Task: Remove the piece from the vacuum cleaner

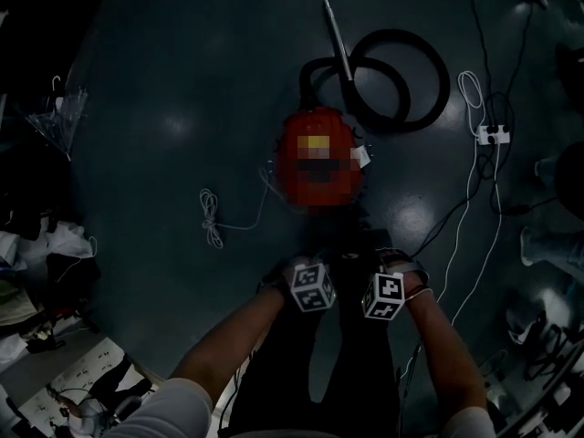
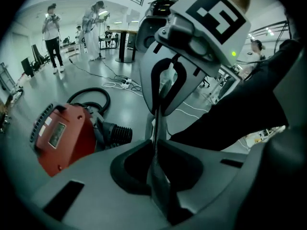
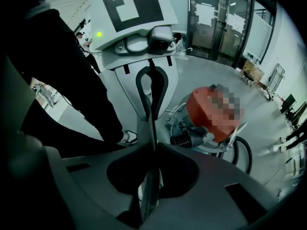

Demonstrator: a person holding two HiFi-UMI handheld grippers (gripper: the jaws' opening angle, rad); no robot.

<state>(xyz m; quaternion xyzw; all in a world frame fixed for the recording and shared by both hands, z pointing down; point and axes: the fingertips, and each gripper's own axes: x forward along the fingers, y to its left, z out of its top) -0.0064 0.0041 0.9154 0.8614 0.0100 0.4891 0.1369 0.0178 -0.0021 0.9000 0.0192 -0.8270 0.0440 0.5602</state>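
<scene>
The red vacuum cleaner [image 1: 319,167] lies on the dark floor ahead of me, with its black hose [image 1: 401,80] coiled behind it and a metal wand [image 1: 338,39] lying across the coil. Both grippers are held close to my body, short of the vacuum, and they face each other. My left gripper [image 1: 321,286] [image 2: 156,143] has its jaws together with nothing between them. My right gripper [image 1: 374,292] [image 3: 152,143] also shows its jaws pressed together and empty. The vacuum [image 2: 62,138] lies left of the left gripper, and the vacuum [image 3: 216,111] lies right of the right one. Neither gripper touches it.
A white cord [image 1: 214,217] trails on the floor left of the vacuum. A power strip [image 1: 493,135] with cables lies at the right. Clutter [image 1: 46,245] piles up at the left edge. People [image 2: 53,28] stand far off, and glass doors [image 3: 225,18] close the room.
</scene>
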